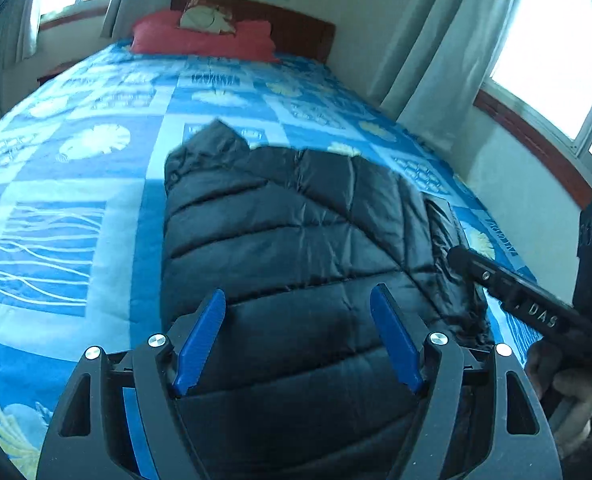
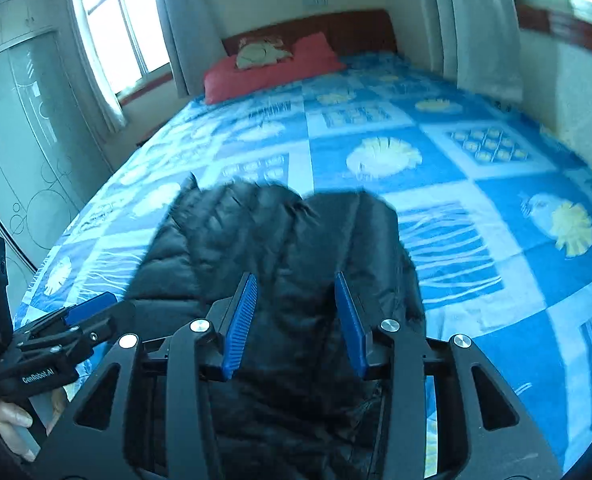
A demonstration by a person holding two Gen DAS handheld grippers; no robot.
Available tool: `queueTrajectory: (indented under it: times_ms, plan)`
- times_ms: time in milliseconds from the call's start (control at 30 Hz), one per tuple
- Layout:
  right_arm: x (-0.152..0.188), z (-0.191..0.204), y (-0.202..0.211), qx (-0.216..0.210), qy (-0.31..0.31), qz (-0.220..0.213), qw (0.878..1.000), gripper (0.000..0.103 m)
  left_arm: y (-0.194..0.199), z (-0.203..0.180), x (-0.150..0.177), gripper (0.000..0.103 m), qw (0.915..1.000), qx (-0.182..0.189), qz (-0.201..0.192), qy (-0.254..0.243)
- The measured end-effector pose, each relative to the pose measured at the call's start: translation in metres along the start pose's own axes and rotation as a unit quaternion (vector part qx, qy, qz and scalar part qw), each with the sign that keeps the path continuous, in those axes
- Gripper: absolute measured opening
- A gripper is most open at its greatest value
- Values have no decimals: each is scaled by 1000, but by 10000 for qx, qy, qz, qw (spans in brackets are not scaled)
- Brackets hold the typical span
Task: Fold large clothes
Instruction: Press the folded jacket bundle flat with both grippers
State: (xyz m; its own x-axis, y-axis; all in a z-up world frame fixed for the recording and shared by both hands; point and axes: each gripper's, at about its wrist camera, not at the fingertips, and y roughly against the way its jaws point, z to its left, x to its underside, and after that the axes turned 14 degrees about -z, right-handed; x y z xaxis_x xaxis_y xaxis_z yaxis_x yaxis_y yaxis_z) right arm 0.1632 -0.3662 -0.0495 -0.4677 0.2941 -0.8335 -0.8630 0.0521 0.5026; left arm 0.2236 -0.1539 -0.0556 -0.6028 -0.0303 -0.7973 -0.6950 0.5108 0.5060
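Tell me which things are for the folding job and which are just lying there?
For the job:
- black coat
- left tongs, open
- right tongs, open

Just there:
- blue bedspread
- red pillow
- curtains

Red pillow on blue patterned bedspread.

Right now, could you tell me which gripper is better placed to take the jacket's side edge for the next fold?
Probably the right gripper: it hangs over the jacket's rumpled right edge, jaws open. The left gripper, also open, sits over the flat middle panel.
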Motion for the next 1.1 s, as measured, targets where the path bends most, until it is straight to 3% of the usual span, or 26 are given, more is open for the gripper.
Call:
queueTrajectory:
  times_ms: [333, 1100]
  plan:
    - [35, -16, -34, 122, -148, 311, 9993, 39, -37, -6, 18, 81, 9988, -302, 185, -332]
    - [53, -19, -42, 198, -319, 117, 9992, 38, -64, -7, 32, 84, 9977, -493, 193, -430]
